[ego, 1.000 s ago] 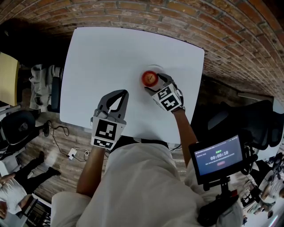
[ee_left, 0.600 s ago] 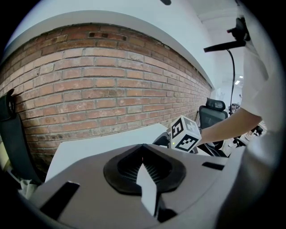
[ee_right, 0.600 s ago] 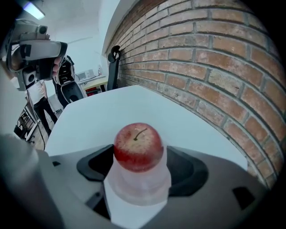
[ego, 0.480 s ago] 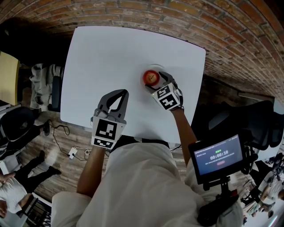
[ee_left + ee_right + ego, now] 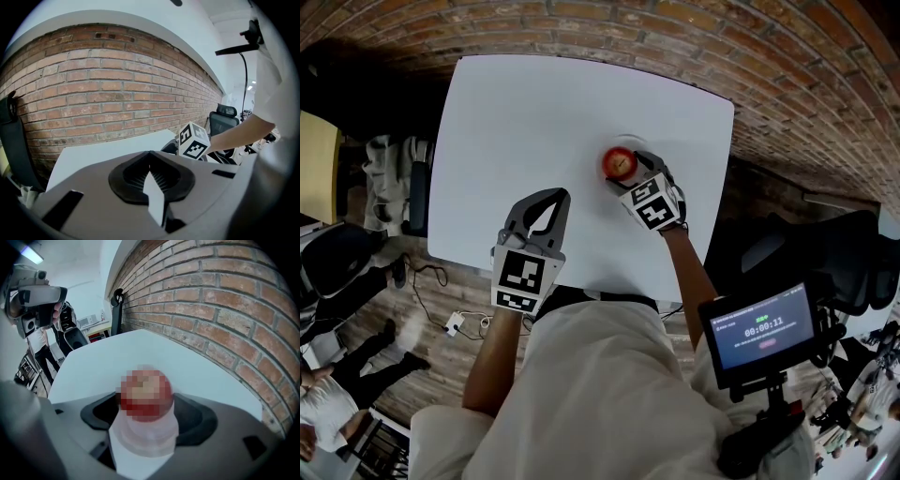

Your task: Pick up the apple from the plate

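The apple (image 5: pixel 619 163) sits on its plate (image 5: pixel 145 439) at the right of the white tabletop (image 5: pixel 534 122). The right gripper (image 5: pixel 625 171) has its jaws closed in on the apple, the pads touching both sides. At the near edge, the left gripper (image 5: pixel 558 195) holds nothing, jaws meeting at the tips.

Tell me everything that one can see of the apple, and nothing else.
The apple is round, red with a yellowish patch on top, and looks whole. It sits on a pale plate toward the far right of the white table. The fingers of the right gripper flank it closely; whether they press it is unclear.
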`<act>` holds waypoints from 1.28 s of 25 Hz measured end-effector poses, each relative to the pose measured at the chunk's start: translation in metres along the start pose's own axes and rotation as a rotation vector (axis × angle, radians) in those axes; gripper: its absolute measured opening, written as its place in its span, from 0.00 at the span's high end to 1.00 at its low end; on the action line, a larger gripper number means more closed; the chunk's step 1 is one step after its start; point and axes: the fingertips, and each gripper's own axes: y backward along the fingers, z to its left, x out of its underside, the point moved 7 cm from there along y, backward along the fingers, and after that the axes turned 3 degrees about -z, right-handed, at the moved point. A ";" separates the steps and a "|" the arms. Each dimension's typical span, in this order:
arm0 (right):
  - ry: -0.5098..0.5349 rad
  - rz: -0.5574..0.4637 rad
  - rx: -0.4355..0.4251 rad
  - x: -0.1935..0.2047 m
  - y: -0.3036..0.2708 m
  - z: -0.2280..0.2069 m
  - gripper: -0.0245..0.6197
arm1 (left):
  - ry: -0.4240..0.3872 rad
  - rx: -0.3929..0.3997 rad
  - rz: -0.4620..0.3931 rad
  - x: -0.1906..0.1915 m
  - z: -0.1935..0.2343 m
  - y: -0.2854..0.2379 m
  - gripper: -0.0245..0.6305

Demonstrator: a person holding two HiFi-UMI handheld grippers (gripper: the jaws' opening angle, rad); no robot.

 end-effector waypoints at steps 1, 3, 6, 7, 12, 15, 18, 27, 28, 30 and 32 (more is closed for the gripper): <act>-0.011 -0.002 -0.001 0.001 -0.001 0.000 0.41 | 0.002 0.000 0.000 0.000 0.000 0.000 0.95; -0.015 -0.005 0.003 0.001 -0.002 -0.001 0.41 | 0.004 0.001 -0.001 0.000 0.001 0.000 0.95; -0.016 -0.006 0.009 -0.001 -0.001 -0.001 0.41 | 0.004 0.001 -0.002 -0.001 0.002 0.000 0.95; -0.026 -0.005 0.006 -0.001 -0.001 0.000 0.41 | 0.004 0.001 -0.002 -0.001 0.003 0.000 0.95; -0.064 -0.005 0.008 0.001 0.001 -0.005 0.41 | 0.003 0.002 -0.001 0.000 0.001 0.001 0.95; -0.088 -0.011 0.010 0.004 0.001 -0.008 0.41 | 0.003 0.004 -0.002 0.000 0.000 0.000 0.95; -0.101 -0.009 0.014 0.005 0.001 -0.010 0.41 | 0.003 0.007 -0.006 0.000 0.000 -0.001 0.95; -0.130 -0.016 0.011 0.006 0.005 -0.012 0.41 | 0.001 0.014 -0.008 0.001 0.000 -0.003 0.95; -0.131 -0.018 0.009 0.005 0.005 -0.012 0.41 | 0.000 0.013 -0.006 0.001 0.000 -0.003 0.95; -0.135 -0.025 0.008 0.003 0.005 -0.013 0.41 | 0.000 0.012 -0.005 0.002 0.002 -0.004 0.95; -0.142 -0.034 0.009 0.001 0.007 -0.015 0.41 | -0.001 0.011 -0.006 0.002 0.002 -0.004 0.95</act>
